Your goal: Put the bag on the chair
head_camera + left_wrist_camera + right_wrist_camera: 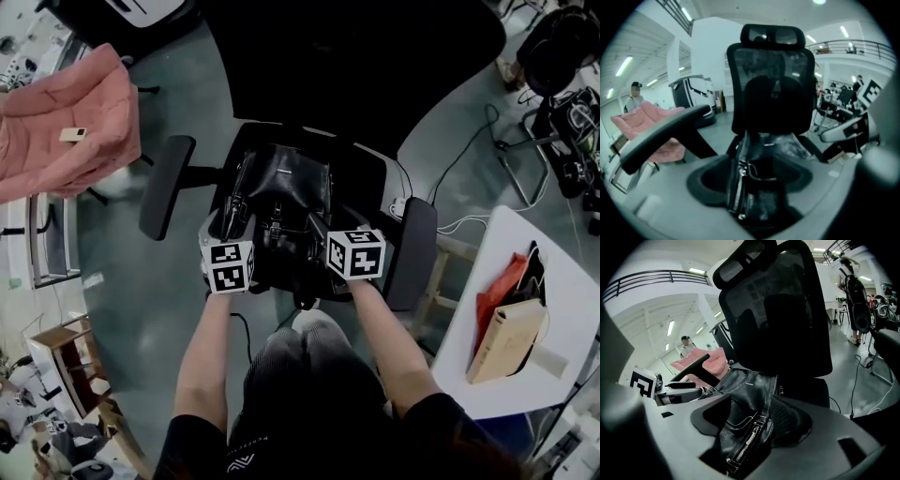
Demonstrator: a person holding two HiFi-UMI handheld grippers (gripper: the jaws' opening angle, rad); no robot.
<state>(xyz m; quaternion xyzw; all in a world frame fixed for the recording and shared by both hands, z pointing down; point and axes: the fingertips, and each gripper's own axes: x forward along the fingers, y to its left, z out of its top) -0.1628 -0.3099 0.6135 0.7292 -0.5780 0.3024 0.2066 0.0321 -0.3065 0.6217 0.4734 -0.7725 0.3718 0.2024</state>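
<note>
A black leather bag (281,192) with zips and buckles rests on the seat of a black office chair (347,56), between its two armrests. Both grippers are at the bag's near edge. My left gripper (231,228) stands open around the bag's left zip edge (737,187); a gap shows beside the zip in the left gripper view. My right gripper (323,232) is open too, with a fold of the bag (745,394) lying between its jaws. The mesh backrest (771,89) rises right behind the bag.
Left armrest (167,186) and right armrest (412,251) flank the seat. A pink jacket (66,122) lies over another chair at the far left. A white table (562,309) at the right carries a red bag (502,291) and a tan box (506,342). Cables run over the floor.
</note>
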